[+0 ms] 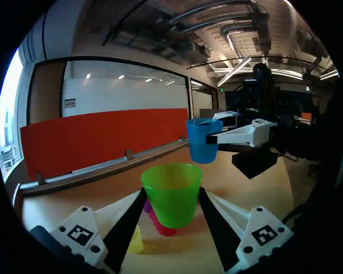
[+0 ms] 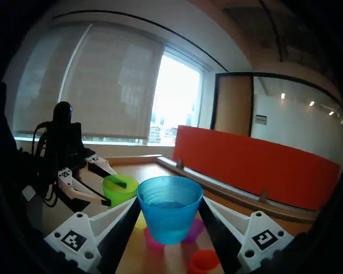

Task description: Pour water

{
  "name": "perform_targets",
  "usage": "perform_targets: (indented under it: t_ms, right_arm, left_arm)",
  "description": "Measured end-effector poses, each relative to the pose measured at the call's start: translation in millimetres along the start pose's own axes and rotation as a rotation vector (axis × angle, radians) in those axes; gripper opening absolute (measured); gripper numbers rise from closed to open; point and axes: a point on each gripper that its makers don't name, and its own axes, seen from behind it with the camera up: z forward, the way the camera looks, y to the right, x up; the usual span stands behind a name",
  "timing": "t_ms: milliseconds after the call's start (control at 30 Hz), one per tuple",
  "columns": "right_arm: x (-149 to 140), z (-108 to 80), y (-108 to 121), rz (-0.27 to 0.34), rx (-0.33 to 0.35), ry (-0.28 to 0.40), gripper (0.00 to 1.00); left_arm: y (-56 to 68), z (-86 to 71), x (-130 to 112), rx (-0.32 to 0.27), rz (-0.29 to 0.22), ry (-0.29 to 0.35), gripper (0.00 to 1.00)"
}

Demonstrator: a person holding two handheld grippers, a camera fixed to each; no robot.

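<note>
Wooden table [image 1: 249, 182] carries yellow cup [image 1: 136, 240]; magenta cup [image 1: 161, 226]; purple cup [image 1: 147, 207].

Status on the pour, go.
Left gripper shut on green cup. Right gripper shut on blue cup, water inside, upright, apart from green. Spare cups on table below.

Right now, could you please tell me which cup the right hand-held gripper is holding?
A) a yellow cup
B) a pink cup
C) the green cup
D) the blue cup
D: the right hand-held gripper has both fingers pressed on the blue cup, while the green cup sits in the left hand-held gripper.
</note>
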Motion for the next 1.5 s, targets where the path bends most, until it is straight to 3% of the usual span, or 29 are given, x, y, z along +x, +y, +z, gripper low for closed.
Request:
perform_targets:
  t_ms: [1067,1500]
  right_arm:
    - [22.3,21.6,3.5,-0.184,0.032,-0.016,0.89]
    - [30.5,26.8,-2.3,-0.299,0.053,-0.011,0.89]
  left_arm:
    - [13.3,6.6,-1.9,-0.050,-0.003,0.031,0.82]
    - [19.9,11.8,-2.6,-0.072,-0.004,0.035,0.82]
